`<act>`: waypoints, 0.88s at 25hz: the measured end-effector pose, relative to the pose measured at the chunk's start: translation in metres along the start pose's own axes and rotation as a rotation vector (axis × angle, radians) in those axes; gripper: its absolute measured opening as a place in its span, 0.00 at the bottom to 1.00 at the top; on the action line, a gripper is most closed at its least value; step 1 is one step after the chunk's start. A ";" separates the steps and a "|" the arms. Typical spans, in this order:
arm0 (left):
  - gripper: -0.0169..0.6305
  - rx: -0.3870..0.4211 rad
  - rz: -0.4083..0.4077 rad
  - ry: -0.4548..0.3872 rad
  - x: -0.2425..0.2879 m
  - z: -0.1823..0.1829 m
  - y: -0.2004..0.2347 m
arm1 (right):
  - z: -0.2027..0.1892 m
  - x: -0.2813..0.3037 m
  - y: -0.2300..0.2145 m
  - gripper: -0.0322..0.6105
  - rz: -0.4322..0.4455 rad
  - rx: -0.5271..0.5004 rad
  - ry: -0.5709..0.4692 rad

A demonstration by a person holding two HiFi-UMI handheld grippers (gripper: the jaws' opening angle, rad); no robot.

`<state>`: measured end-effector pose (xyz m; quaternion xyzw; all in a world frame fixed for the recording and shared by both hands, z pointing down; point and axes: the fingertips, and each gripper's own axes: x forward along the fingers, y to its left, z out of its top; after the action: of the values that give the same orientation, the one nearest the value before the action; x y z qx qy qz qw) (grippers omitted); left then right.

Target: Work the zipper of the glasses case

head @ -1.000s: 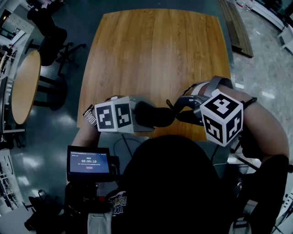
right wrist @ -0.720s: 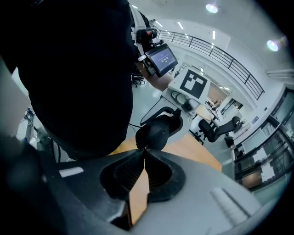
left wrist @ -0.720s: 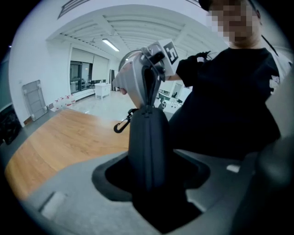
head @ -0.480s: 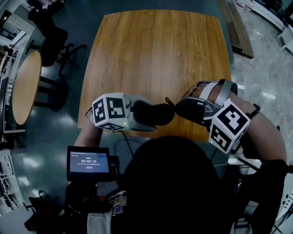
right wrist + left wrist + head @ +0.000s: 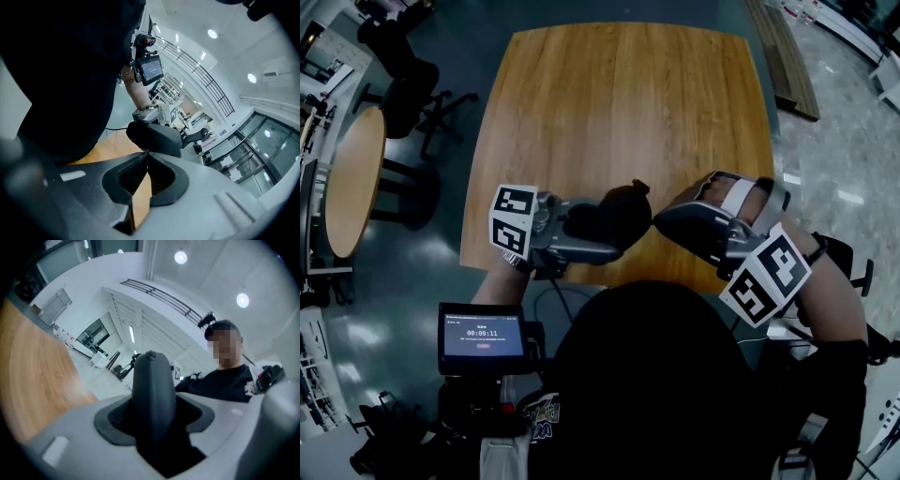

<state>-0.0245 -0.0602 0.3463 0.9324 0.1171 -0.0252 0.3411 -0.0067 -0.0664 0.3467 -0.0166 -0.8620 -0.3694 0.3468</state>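
Head view: left gripper point(image 5: 595, 227) had risen and rolled, clamped on black glasses case point(image 5: 614, 214), now tipped up at frame centre above table point(image 5: 619, 103) near edge. Right gripper point(image 5: 656, 222) jaws fully closed, tips touching case's right end; zipper-pull pinch likely, unconfirmed.

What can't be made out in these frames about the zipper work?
Zipper pull: too small and dark on the black glasses case, every view.
Whether the shut right claw pinches it: tips hide the contact.
Table near edge, head view: hidden by the person's head.
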 end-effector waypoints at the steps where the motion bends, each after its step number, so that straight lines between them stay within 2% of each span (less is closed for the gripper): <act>1: 0.42 -0.022 -0.022 -0.071 0.000 0.008 0.000 | 0.002 0.002 -0.001 0.06 -0.017 0.024 -0.015; 4: 0.42 -0.083 -0.064 -0.289 -0.006 0.034 0.004 | 0.007 0.016 0.001 0.06 -0.076 0.072 -0.043; 6: 0.42 -0.132 -0.056 -0.429 -0.014 0.050 0.013 | 0.006 0.024 0.002 0.06 -0.130 0.117 -0.046; 9: 0.42 -0.222 0.017 -0.622 -0.029 0.065 0.034 | -0.002 0.031 -0.006 0.06 -0.232 0.260 -0.055; 13: 0.42 -0.353 0.174 -0.836 -0.039 0.073 0.066 | -0.019 0.032 -0.009 0.06 -0.330 0.496 -0.107; 15: 0.42 -0.423 0.241 -0.928 -0.045 0.075 0.080 | -0.022 0.035 -0.005 0.06 -0.343 0.552 -0.121; 18: 0.42 -0.516 0.304 -1.038 -0.053 0.073 0.097 | -0.019 0.042 0.005 0.06 -0.332 0.567 -0.117; 20: 0.42 -0.537 0.334 -1.080 -0.054 0.071 0.101 | -0.014 0.046 0.011 0.06 -0.318 0.549 -0.108; 22: 0.42 -0.527 0.374 -1.080 -0.051 0.068 0.104 | -0.011 0.052 0.017 0.06 -0.300 0.514 -0.085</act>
<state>-0.0472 -0.1913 0.3664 0.6774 -0.2343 -0.4028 0.5692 -0.0345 -0.0731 0.3949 0.1839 -0.9337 -0.1853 0.2450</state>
